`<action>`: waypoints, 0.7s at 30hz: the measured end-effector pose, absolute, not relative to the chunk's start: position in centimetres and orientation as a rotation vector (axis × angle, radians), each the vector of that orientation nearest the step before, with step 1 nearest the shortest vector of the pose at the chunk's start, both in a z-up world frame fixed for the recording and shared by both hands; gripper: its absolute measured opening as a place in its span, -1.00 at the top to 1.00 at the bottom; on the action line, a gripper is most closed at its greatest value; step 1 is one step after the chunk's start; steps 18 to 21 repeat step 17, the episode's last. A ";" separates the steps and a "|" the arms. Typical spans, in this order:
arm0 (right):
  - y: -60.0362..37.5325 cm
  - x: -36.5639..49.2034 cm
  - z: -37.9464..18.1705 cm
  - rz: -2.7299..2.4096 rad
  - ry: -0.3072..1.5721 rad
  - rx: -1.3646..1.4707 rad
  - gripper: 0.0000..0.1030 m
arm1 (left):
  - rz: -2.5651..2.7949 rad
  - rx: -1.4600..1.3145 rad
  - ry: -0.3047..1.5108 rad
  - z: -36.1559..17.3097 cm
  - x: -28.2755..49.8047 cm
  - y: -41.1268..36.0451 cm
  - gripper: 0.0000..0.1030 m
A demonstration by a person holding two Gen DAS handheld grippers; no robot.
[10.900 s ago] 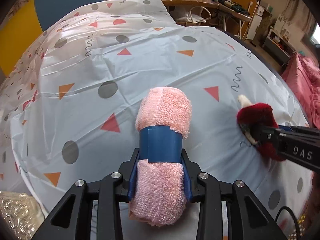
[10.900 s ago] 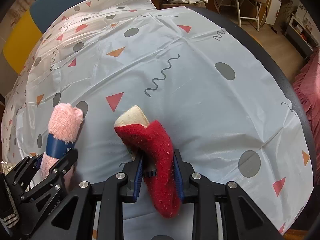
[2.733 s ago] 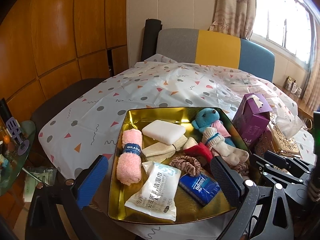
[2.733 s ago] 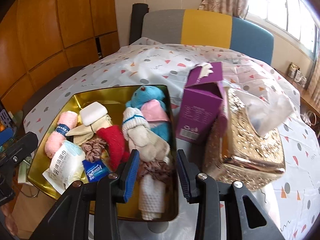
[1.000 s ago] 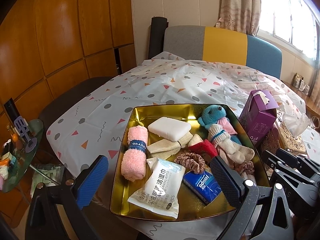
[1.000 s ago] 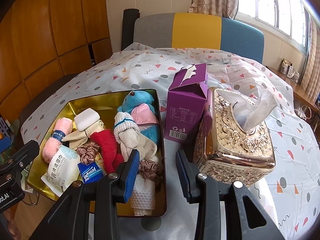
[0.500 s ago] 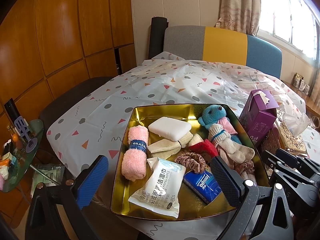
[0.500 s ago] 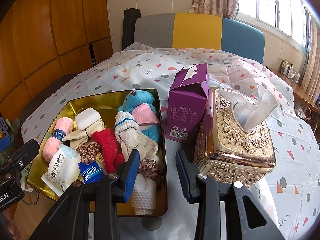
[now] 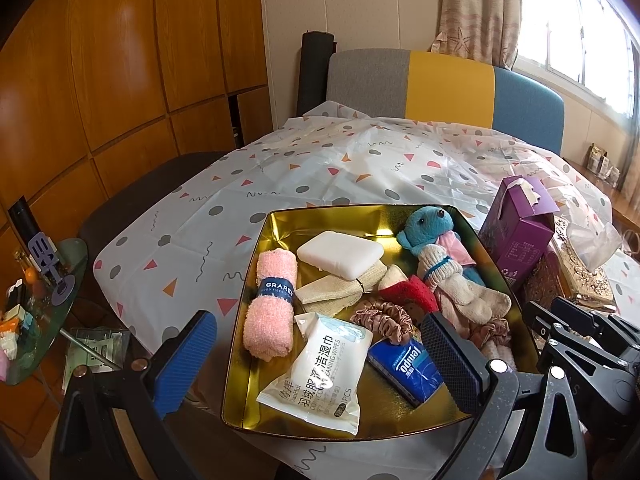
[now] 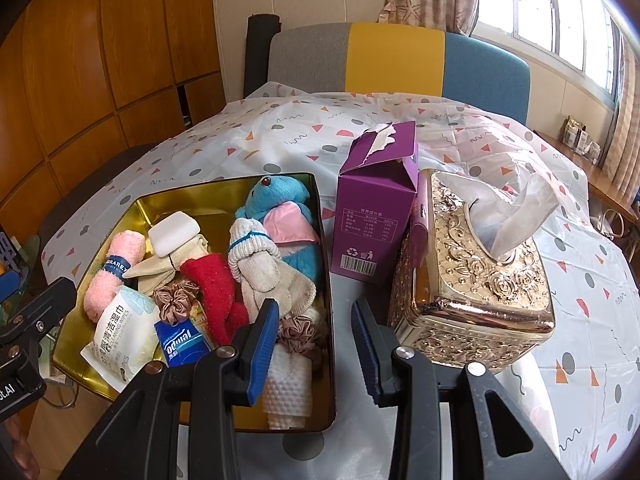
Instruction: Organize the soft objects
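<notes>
Gold tray (image 9: 280,224) at table edge — both tools empty, cloth (image 9: 360,168) bare beyond

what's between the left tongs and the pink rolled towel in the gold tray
Nothing visible. The left tongs hang open over the near end of the gold tray, and the pink rolled towel lies uncovered along the tray's left side. The wipes pack sits beside the towel, not over it.

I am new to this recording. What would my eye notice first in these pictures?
First, the shiny gold tray at the table's near edge, crowded with soft things: a blue plush toy at its far end and a rolled pink towel on its left side. Next, the ornate gold tissue box right of it, beside a purple carton.
</notes>
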State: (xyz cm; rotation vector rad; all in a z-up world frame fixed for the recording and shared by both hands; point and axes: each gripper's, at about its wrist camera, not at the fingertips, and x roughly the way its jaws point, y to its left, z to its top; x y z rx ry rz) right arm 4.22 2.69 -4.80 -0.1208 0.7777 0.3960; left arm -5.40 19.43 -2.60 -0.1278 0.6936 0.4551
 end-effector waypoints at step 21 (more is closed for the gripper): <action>2.6 4.1 -4.9 0.396 0.772 -0.121 0.28 | 0.434 -0.143 0.696 -3.0 -5.4 19.7 -0.99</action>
